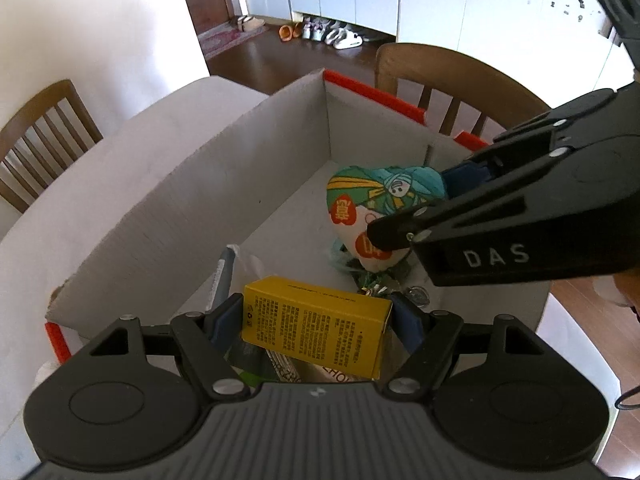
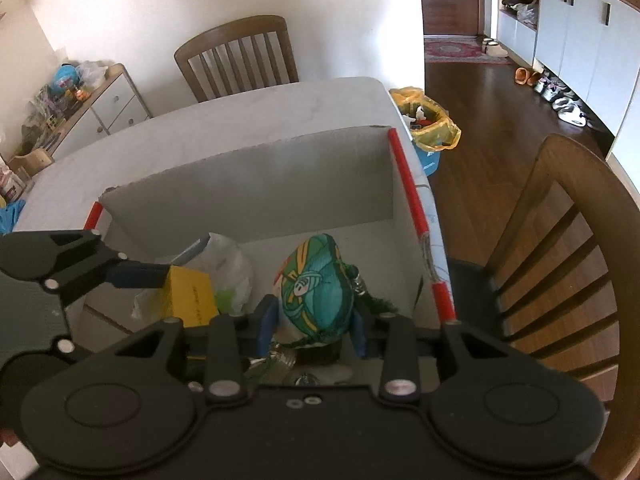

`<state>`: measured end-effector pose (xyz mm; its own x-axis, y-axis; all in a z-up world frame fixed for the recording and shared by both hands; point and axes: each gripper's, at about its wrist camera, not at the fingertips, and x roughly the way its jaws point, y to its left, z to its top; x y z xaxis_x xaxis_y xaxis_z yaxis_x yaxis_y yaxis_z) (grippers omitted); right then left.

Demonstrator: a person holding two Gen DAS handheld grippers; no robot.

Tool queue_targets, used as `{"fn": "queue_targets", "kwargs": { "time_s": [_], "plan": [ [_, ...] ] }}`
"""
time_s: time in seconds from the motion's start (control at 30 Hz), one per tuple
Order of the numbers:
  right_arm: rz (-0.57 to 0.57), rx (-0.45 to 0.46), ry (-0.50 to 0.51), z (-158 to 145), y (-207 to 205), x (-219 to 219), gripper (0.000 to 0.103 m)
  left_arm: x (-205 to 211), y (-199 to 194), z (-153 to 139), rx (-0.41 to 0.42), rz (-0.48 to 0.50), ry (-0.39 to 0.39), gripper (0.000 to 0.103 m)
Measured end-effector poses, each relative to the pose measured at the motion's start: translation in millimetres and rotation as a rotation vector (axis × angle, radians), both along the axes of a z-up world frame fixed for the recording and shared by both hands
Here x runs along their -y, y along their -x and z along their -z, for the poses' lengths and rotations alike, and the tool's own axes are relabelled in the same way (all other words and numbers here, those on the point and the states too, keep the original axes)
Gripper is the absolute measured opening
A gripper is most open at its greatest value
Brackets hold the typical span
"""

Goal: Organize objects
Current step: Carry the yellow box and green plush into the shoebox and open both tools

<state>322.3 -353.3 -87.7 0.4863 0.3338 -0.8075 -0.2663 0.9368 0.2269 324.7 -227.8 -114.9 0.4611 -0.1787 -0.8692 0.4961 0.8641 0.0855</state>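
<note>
A grey cardboard box [image 1: 200, 200] with red edges stands on the white table; it also shows in the right wrist view [image 2: 256, 184]. My left gripper [image 1: 318, 320] is shut on a yellow carton [image 1: 316, 324] and holds it inside the box near the front wall; the carton also shows in the right wrist view [image 2: 190, 296]. My right gripper [image 2: 314, 320] is shut on a green, teal and white stuffed pouch [image 2: 316, 292] inside the box at its right side. The pouch [image 1: 372, 208] and the right gripper [image 1: 424, 200] also show in the left wrist view.
A white plastic bag [image 2: 228, 264], a grey pen-like stick [image 1: 222, 280] and small metal trinkets [image 1: 416, 294] lie in the box. Wooden chairs [image 2: 568, 248] stand around the table. A bin with a yellow bag [image 2: 428, 124] stands on the wooden floor beyond the table.
</note>
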Motion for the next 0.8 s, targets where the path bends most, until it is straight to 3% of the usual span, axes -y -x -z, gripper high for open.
{"fn": "queue_targets", "kwargs": {
  "time_s": [0.4,0.57,0.8],
  "plan": [
    [-0.014,-0.005,0.019,-5,-1,1,0.044,-8,-3,9,-0.011,-0.037,0.017,0.077],
    [-0.008,-0.005,0.009,-7,5,6,0.053,-12,2,4,-0.002,-0.047,0.051,0.078],
    [-0.018,0.020,-0.007,-19,20,12,0.058,-24,16,-10,0.032,-0.062,0.100,0.079]
  ]
}}
